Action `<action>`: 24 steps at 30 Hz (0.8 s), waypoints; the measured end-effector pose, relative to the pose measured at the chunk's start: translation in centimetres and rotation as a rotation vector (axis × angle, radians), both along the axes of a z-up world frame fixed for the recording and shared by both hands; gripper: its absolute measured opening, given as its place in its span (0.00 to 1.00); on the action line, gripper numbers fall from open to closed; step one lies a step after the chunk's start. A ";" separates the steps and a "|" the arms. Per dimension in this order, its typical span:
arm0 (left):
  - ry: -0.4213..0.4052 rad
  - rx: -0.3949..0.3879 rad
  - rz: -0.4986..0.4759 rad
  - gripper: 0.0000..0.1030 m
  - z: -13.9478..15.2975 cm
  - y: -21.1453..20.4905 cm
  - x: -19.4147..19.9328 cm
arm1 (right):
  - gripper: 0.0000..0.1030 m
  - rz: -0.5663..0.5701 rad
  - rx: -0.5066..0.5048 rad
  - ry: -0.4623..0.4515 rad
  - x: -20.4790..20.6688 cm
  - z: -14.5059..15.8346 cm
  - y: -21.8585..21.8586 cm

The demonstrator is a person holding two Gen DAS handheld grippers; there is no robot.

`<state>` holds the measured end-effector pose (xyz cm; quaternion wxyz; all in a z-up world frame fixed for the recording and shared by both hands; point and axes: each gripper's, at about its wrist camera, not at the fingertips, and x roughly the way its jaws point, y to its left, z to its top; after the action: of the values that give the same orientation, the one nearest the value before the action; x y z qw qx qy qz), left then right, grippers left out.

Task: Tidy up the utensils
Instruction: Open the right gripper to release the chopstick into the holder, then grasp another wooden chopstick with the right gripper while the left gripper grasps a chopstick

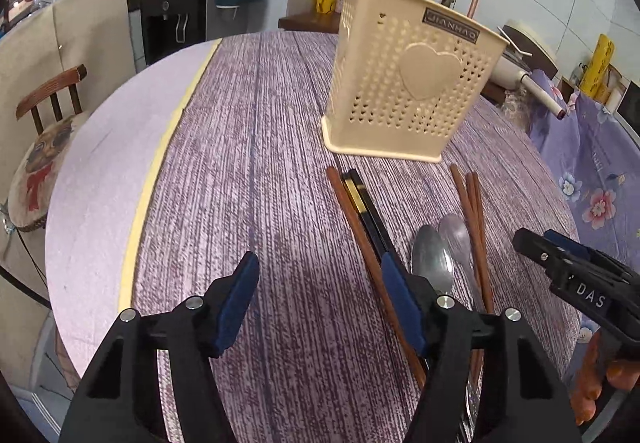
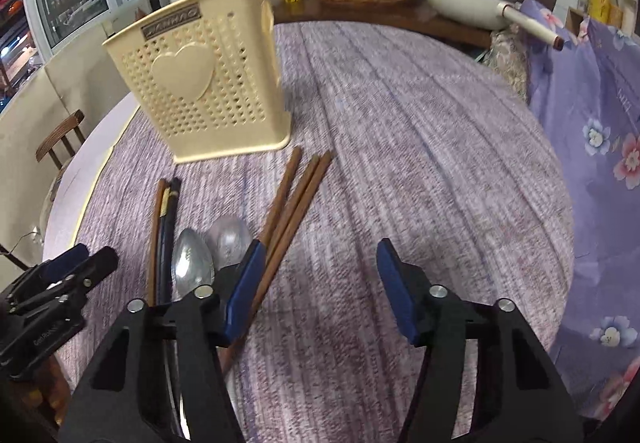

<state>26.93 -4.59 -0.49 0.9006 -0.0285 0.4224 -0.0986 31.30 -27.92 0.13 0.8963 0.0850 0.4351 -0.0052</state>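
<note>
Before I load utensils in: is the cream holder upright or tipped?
Upright: the cream holder stands on its flat base on the table, opening upward.

Both wrist views look down close; share holder (image 1: 404, 79).

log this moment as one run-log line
left gripper: open, empty | right gripper: open, empty | chopsticks and spoons: flat on table | holder: upright behind them | stage: approach, nothing picked

Both grippers are black plastic — the left gripper (image 1: 320, 283) and right gripper (image 2: 322, 271) carry blue pads. Silver screws stud the finger joints. White "DAS" lettering marks one side.
</note>
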 end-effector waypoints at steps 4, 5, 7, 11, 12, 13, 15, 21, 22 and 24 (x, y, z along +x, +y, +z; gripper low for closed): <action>0.018 0.001 -0.004 0.56 -0.5 -0.2 -0.1 | 0.35 0.022 0.010 0.017 0.9 -0.5 1.3; 0.019 0.002 -0.002 0.55 -0.6 -0.1 -0.1 | 0.31 0.022 0.012 0.016 1.3 -0.5 1.5; 0.020 0.006 0.004 0.55 -0.7 0.0 -0.1 | 0.26 0.022 0.029 0.007 2.1 -0.6 1.6; 0.026 0.009 0.014 0.54 -0.8 0.3 0.0 | 0.18 0.050 0.076 0.005 4.7 -0.7 1.4; 0.027 0.008 0.018 0.54 -0.9 0.5 0.1 | 0.17 0.057 0.090 0.003 5.3 -0.7 1.3; 0.027 0.007 0.020 0.54 -0.9 0.6 0.0 | 0.17 0.062 0.103 0.010 6.1 -0.8 1.2; 0.029 0.008 0.019 0.54 -0.9 0.5 0.0 | 0.17 0.062 0.128 0.045 7.5 -1.5 0.9; 0.035 0.007 0.017 0.54 -1.0 0.6 0.1 | 0.16 0.070 0.135 0.080 9.3 -2.7 1.1; 0.035 0.007 0.017 0.54 -1.0 0.6 0.2 | 0.16 0.071 0.133 0.082 9.6 -2.7 1.3; 0.035 0.009 0.018 0.54 -1.1 0.6 0.2 | 0.15 0.067 0.122 0.087 10.1 -2.7 1.5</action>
<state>27.17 -3.97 -1.57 0.8941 -0.0302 0.4382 -0.0880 41.35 -26.41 -2.61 0.8693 0.1249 0.4759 0.0475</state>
